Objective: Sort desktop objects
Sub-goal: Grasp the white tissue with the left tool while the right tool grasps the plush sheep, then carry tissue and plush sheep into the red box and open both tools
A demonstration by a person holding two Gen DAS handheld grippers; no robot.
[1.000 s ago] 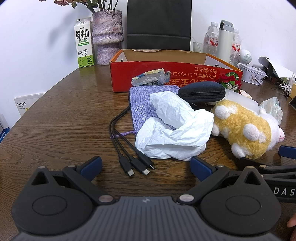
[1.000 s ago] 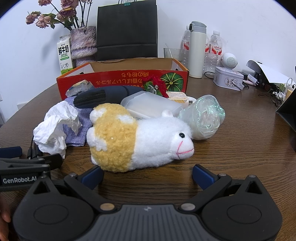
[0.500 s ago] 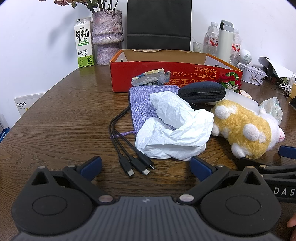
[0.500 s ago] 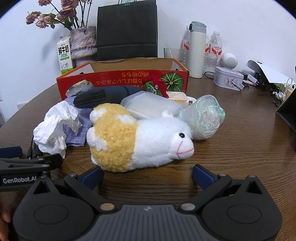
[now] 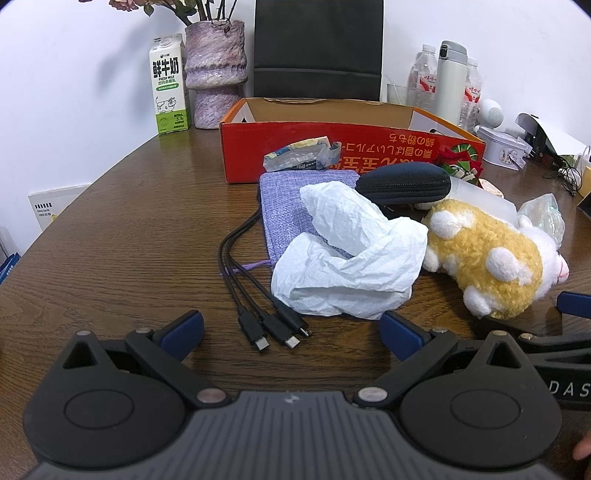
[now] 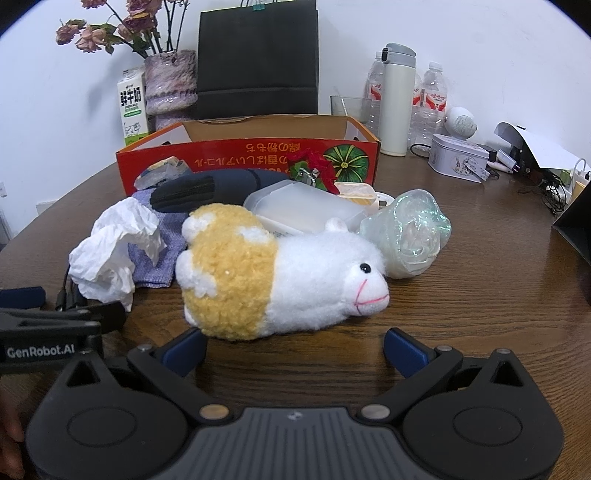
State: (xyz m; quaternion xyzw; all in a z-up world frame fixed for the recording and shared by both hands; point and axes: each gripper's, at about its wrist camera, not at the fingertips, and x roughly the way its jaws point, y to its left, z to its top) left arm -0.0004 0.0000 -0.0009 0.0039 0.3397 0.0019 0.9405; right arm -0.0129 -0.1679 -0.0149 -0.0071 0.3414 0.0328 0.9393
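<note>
Purple pouch [image 5: 284, 206] half under crumpled tissue [image 5: 347, 258], cable [image 5: 236, 254] upper end hidden beneath it — box [image 6: 247, 155] interior unseen, bouquet [image 5: 166, 5] cropped at top edge

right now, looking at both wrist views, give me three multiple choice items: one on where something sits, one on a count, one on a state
1. Where does the crumpled white tissue lie?
A. inside the red cardboard box
B. partly on the flat purple fabric pouch
C. under the milk carton

2. How many plugs end the black cable bundle?
A. one
B. three
C. five

3. How do the jaws of the right gripper stand?
A. open, holding nothing
B. shut on the plush
C. shut on the tissue

Answers:
1 B: the tissue overlaps the pouch, in front of the red cardboard box.
2 B: three connectors lie side by side on the brown wooden table.
3 A: the blue pads sit wide apart, short of the yellow and white plush sheep.
</note>
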